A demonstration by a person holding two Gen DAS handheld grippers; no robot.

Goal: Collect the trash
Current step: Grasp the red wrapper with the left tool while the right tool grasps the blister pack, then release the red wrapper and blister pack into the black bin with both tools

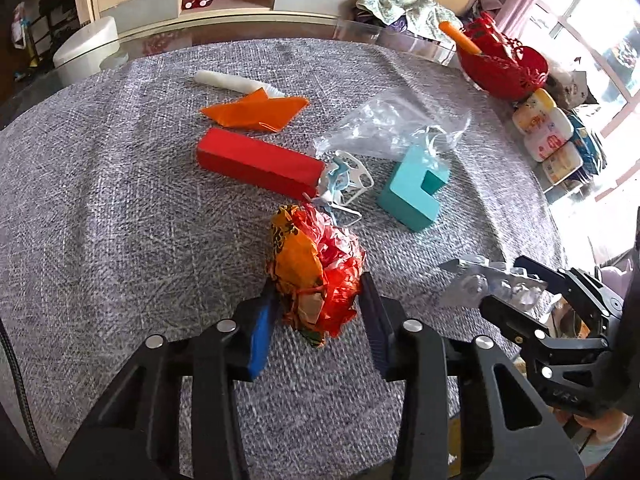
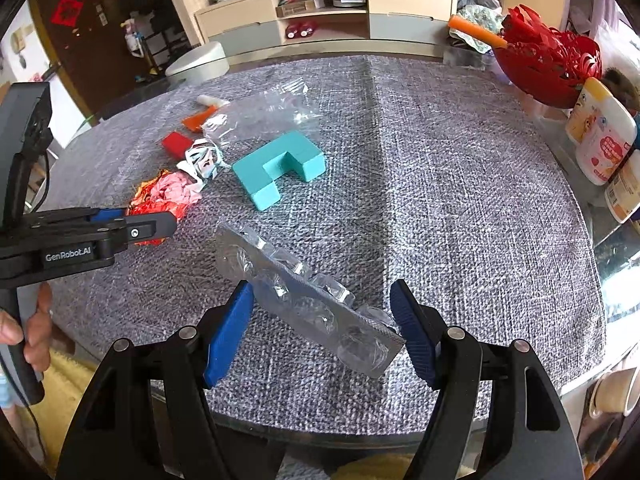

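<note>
A crumpled red and orange wrapper [image 1: 316,276] lies on the grey tablecloth [image 1: 120,208]. My left gripper [image 1: 319,290] is shut on it, with a blue pad pressing each side. In the right wrist view the same wrapper [image 2: 168,196] shows beside the left gripper [image 2: 160,226]. My right gripper [image 2: 320,286] is shut on a silver blister pack [image 2: 304,300], which slants between its blue pads and sticks out to the upper left. The left wrist view shows the right gripper [image 1: 512,286] at the right edge, with the blister pack [image 1: 476,280] in it.
Beyond the wrapper lie a red box [image 1: 260,162], orange paper [image 1: 256,110], a white tube [image 1: 228,80], a clear plastic bag [image 1: 384,124], tangled white plastic [image 1: 348,184] and a teal block [image 1: 416,192]. A red basket [image 1: 500,64] and bottles [image 1: 548,136] line the right edge.
</note>
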